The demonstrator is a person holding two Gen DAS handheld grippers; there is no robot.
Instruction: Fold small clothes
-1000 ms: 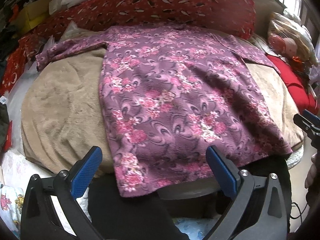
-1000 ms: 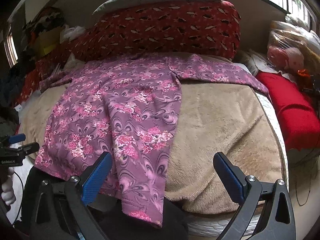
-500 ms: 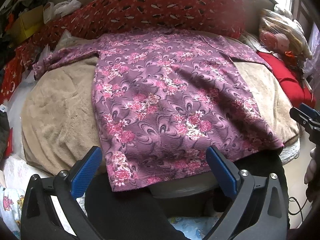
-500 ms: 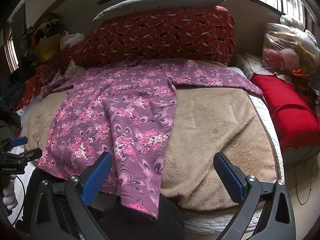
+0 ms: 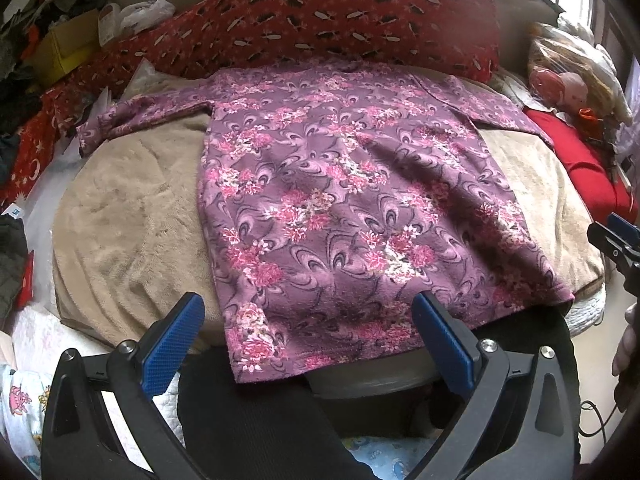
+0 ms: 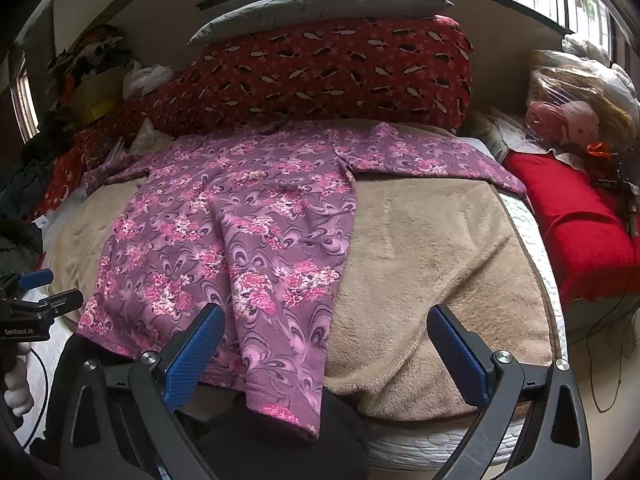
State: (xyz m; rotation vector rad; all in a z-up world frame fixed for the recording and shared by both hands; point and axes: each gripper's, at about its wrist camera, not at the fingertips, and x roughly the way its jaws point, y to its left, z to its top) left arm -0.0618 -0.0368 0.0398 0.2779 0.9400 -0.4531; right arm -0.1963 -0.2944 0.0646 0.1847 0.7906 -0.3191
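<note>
A purple long-sleeved top with pink flowers (image 5: 344, 208) lies spread flat on a beige blanket (image 5: 128, 224), sleeves out to both sides, its hem hanging over the near edge. It also shows in the right wrist view (image 6: 240, 220). My left gripper (image 5: 308, 332) is open and empty, just short of the hem. My right gripper (image 6: 326, 344) is open and empty, near the hem's right corner and the blanket (image 6: 432, 264). Each gripper shows at the edge of the other's view: the right one (image 5: 616, 240), the left one (image 6: 36, 300).
A big red patterned cushion (image 6: 328, 72) lies behind the top with a grey pillow (image 6: 320, 4) on it. A red cloth (image 6: 576, 220) and plastic bags (image 6: 580, 92) are at the right. Clutter and a yellow box (image 5: 68, 48) are at the left. A dark chair (image 5: 256, 412) stands below the hem.
Both grippers have drawn back and up a little, so the top and bed sit farther and lower in view. The top has not moved. Both grippers stay open.
</note>
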